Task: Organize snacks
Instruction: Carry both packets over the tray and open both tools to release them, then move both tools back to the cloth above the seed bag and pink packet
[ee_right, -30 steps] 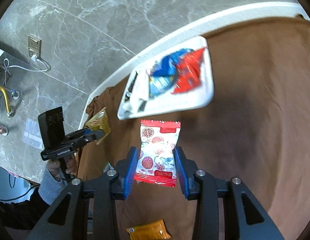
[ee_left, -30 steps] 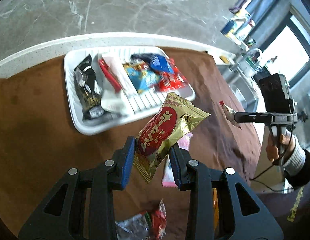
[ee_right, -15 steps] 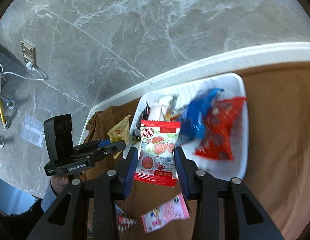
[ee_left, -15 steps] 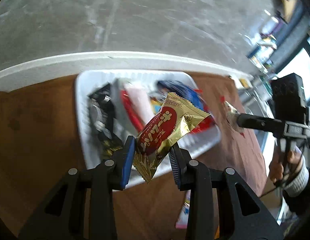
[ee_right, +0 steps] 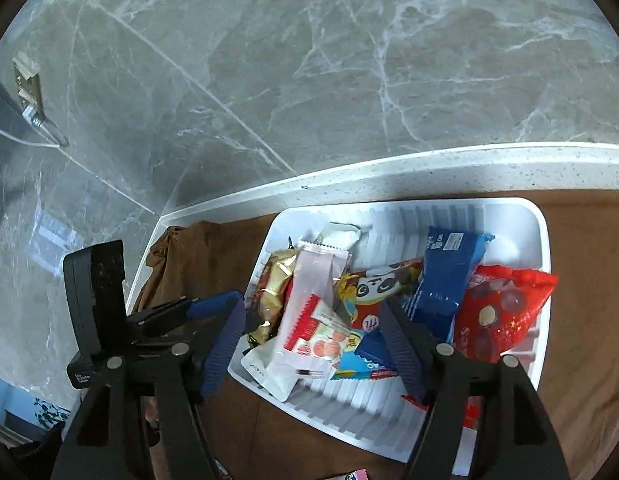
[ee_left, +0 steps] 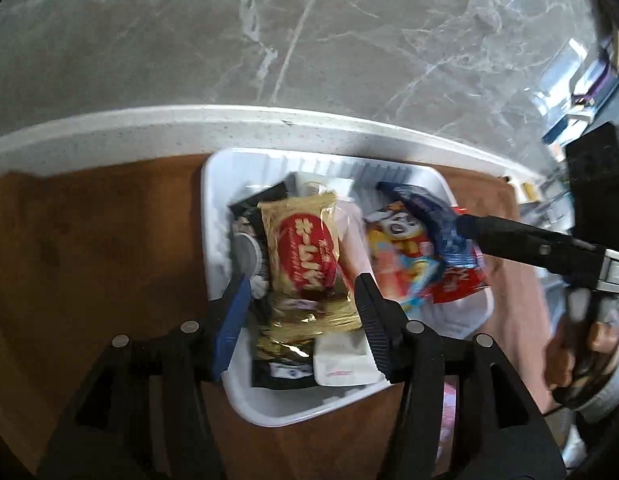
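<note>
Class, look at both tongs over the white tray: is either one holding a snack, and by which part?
Neither. Both tongs are opening; the gold packet lies loose on the tray pile.

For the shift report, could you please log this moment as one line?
left gripper: opening, gold packet in white tray | right gripper: opening, over tray

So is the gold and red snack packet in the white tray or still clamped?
In the tray. The gold and red packet lies on other snacks inside the white tray; the left gripper jaws are opening, pads clear of it.
</note>
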{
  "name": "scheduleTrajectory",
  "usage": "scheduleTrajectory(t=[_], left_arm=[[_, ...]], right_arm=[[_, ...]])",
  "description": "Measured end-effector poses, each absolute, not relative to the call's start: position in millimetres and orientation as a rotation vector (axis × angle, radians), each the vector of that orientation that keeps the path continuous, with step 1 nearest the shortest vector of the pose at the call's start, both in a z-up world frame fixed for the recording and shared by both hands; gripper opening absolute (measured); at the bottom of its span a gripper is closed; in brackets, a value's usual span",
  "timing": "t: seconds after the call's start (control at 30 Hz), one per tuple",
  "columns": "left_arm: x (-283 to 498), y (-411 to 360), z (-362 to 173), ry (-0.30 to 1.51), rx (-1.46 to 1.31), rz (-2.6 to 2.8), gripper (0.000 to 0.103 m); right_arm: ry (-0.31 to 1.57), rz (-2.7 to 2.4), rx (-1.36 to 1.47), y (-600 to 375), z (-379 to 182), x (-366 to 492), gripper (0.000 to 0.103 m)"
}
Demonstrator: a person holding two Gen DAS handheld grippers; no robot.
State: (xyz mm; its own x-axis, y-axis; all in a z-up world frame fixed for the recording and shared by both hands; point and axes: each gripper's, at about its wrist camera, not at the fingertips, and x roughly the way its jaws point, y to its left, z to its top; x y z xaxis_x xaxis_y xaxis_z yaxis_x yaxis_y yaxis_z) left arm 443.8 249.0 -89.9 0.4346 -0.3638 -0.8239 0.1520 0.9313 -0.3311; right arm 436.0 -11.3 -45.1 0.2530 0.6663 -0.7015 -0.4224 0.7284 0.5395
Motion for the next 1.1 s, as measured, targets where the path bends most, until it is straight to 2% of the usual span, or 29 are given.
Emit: scheduleTrajectory(t=[0.23,0.73,1.1], left_arm=[[421.8,242.1,-80.0,1.022,-0.169,-0.310,0.052],[323.7,261.1,-78.0,1.053,-0.172,-0.289,0.053],[227.1,258.7,-89.7,1.115,0.082,-0.260,0.053]], right_arm=[[1.048,0.775,0.199,-20.4,-36.2,404.9,0.073],[1.061,0.801,-0.018,-27.2,-46.8,300.6,0.074],[1.096,0.848,-0.104,-24.3,-60.9,228.1,0.078]])
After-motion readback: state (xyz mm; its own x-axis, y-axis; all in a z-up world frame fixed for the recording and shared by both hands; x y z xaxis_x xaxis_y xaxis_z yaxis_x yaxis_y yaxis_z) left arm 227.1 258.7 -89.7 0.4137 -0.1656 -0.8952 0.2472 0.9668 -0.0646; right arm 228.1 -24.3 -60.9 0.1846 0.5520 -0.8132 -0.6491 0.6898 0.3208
